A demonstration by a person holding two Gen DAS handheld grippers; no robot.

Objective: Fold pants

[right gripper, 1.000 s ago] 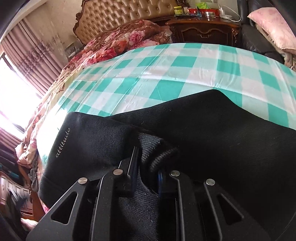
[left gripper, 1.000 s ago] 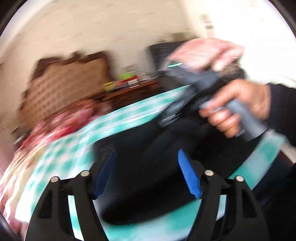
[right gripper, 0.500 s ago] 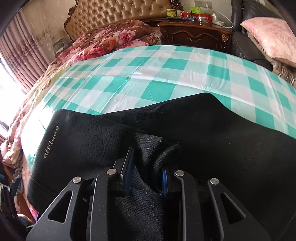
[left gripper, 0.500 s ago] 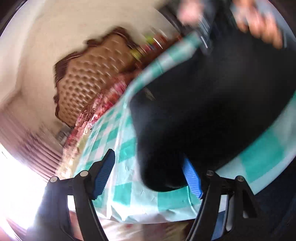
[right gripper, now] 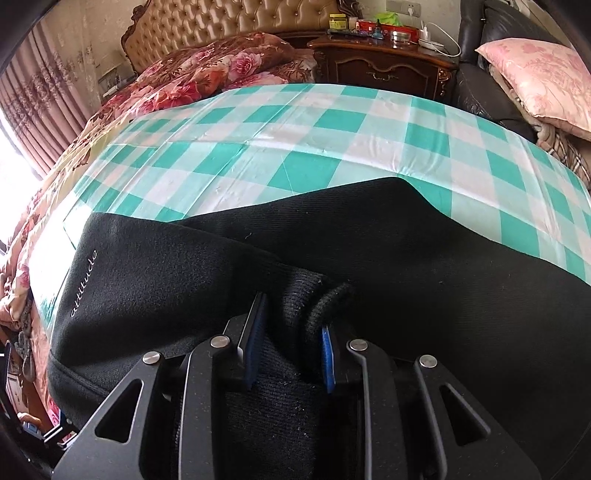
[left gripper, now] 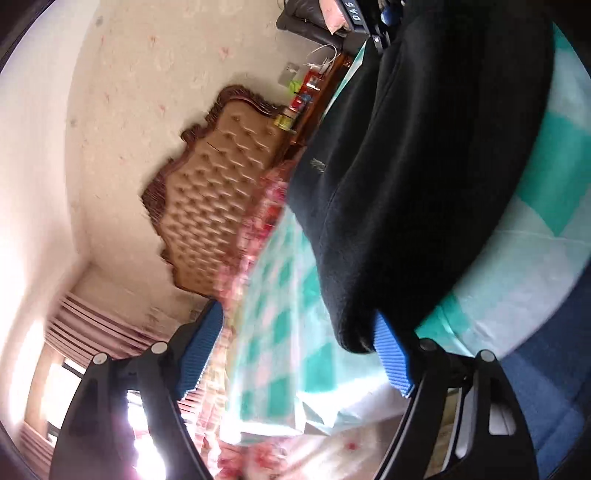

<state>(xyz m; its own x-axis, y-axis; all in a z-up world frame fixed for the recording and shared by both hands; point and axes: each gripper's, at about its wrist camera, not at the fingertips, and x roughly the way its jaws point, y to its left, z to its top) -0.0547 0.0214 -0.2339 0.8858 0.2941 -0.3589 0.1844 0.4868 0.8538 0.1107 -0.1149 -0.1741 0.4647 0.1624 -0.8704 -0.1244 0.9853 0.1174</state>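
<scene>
Black pants (right gripper: pixel 406 258) lie folded on the green-checked sheet (right gripper: pixel 295 129), with white "attitude" lettering at the left. My right gripper (right gripper: pixel 291 314) points down at them. Its jaws stand a little apart with the ribbed cuff (right gripper: pixel 314 299) loose between them, and the blue faces of both pads show. In the left wrist view the pants (left gripper: pixel 424 166) fill the upper right, and their rounded corner reaches down to the right finger (left gripper: pixel 391 358). My left gripper (left gripper: pixel 297 317) is rolled sideways at the bed's edge. Its jaws are opening wide and nothing is pressed between them.
A tufted headboard (right gripper: pixel 236 26) and a floral quilt (right gripper: pixel 207 74) sit at the far end of the bed. A dark wooden nightstand (right gripper: pixel 384 70) with small items and a pink pillow (right gripper: pixel 543 77) are at the back right. Pink curtains (right gripper: pixel 33 110) hang at the left.
The left gripper has rolled and sunk toward the bed's edge, close to the pants' corner, and its jaws are wider. The right gripper stayed put while its jaws eased apart around the cuff.
</scene>
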